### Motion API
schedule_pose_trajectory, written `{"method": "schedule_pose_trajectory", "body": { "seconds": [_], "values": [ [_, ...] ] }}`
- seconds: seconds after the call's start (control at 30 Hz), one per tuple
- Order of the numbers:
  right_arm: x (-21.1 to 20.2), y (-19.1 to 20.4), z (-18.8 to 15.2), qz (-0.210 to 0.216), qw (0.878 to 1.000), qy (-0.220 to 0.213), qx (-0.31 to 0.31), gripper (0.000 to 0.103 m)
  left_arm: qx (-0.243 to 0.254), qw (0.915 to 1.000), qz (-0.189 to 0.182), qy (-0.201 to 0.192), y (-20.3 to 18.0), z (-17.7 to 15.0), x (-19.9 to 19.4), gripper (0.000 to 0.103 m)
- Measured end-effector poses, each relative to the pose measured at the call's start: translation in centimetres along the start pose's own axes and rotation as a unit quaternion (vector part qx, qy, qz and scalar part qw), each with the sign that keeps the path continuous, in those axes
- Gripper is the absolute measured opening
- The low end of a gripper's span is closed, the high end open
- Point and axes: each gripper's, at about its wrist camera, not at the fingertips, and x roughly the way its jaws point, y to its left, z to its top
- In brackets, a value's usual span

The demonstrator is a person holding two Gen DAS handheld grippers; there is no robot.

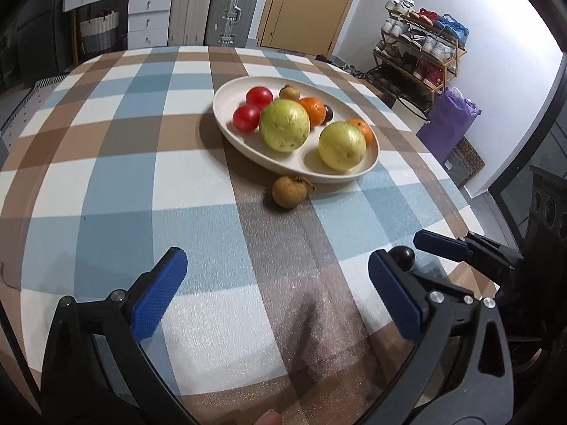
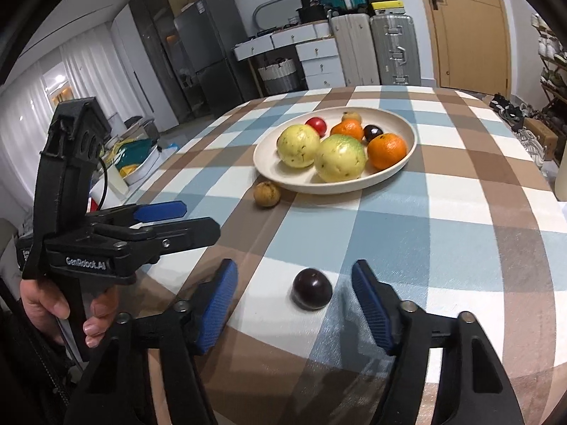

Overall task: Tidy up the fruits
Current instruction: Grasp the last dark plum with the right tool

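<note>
Right tool (image 2: 294,304) spread, dark plum (image 2: 312,288) between its pads, untouched — lined up for a pinch. Left tool (image 1: 276,297) spread wide, empty, aimed toward the brown fruit (image 1: 288,192) just beside the plate (image 1: 226,131) on the surface.

A checked tablecloth (image 1: 117,163) in blue, brown and white covers the table. Beyond its far edge, two hard-shell suitcases (image 2: 375,49) stand upright beside white drawer units (image 2: 319,58), with a woven basket (image 2: 280,74) left of the drawers. A wooden door (image 2: 471,28) is right of the suitcases. A loaded shoe rack (image 1: 418,49) stands right of the table, a purple bag (image 1: 448,120) beside it.
</note>
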Motion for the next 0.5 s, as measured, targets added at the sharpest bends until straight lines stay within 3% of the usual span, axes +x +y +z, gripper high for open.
{"method": "schedule_pose_trajectory", "body": {
  "seconds": [0.23, 0.4, 0.5],
  "values": [
    [0.6, -0.1, -0.3, -0.006, 1.000, 0.015, 0.003, 0.049, -0.011, 0.9999, 0.003, 0.007, 0.6, -0.1, 0.4, 0.102],
    [0.8, -0.9, -0.2, -0.024, 0.999, 0.022, 0.013, 0.026, -0.020, 0.9997, 0.006, 0.012, 1.0, 0.0, 0.8, 0.102],
    [0.7, -1.1, -0.2, -0.019, 0.999, 0.021, 0.016, 0.025, -0.024, 0.9996, 0.008, 0.013, 1.2, 0.0, 1.0, 0.102]
  ]
}}
